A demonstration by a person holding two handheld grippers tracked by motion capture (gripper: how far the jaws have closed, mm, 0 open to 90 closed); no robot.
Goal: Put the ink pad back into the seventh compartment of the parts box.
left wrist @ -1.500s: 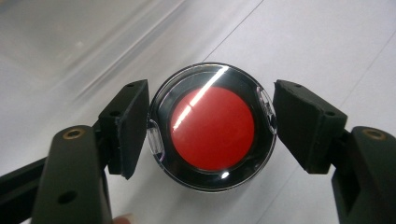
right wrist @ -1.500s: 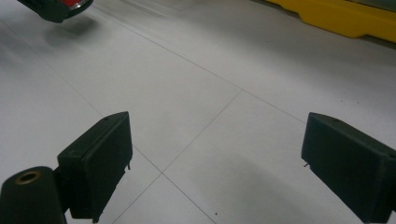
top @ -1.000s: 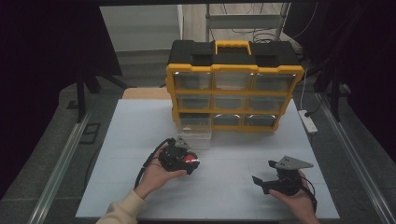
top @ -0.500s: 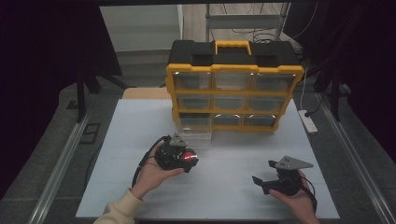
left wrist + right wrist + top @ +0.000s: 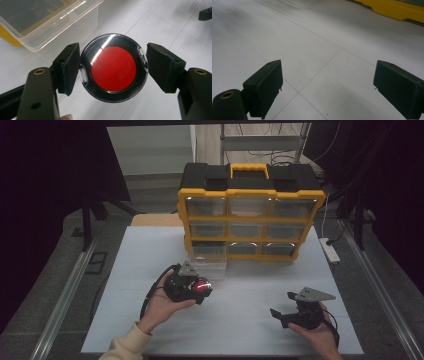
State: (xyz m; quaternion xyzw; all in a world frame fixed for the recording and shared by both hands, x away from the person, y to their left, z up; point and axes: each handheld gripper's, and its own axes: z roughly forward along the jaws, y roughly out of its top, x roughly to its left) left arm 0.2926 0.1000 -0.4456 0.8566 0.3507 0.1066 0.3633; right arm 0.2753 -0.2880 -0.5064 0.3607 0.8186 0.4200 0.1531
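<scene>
White tabletop (image 5: pixel 235 320): left gripper (image 5: pixel 112 67) raised, tilted, clamping round red black-rimmed disc (image 5: pixel 113 68); right gripper (image 5: pixel 327 87) low, jaws apart, empty.

**Gloss against matt**

The round case (image 5: pixel 113 67) looks like glossy clear plastic over a smooth red disc. The drawer (image 5: pixel 50 25) is clear, shiny plastic. The gripper pads (image 5: pixel 68 67) seem matt, perhaps rubbery. The tabletop (image 5: pixel 317 50) is smooth and matt.

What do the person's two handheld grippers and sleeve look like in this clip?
Both the left gripper and the right gripper are black, each topped with a grey three-cornered plate. Their jaws end in blocky black pads, and brass-coloured rivets sit in the arms behind them. A black cable loops from the left one. The left forearm wears a cream sleeve.
</scene>
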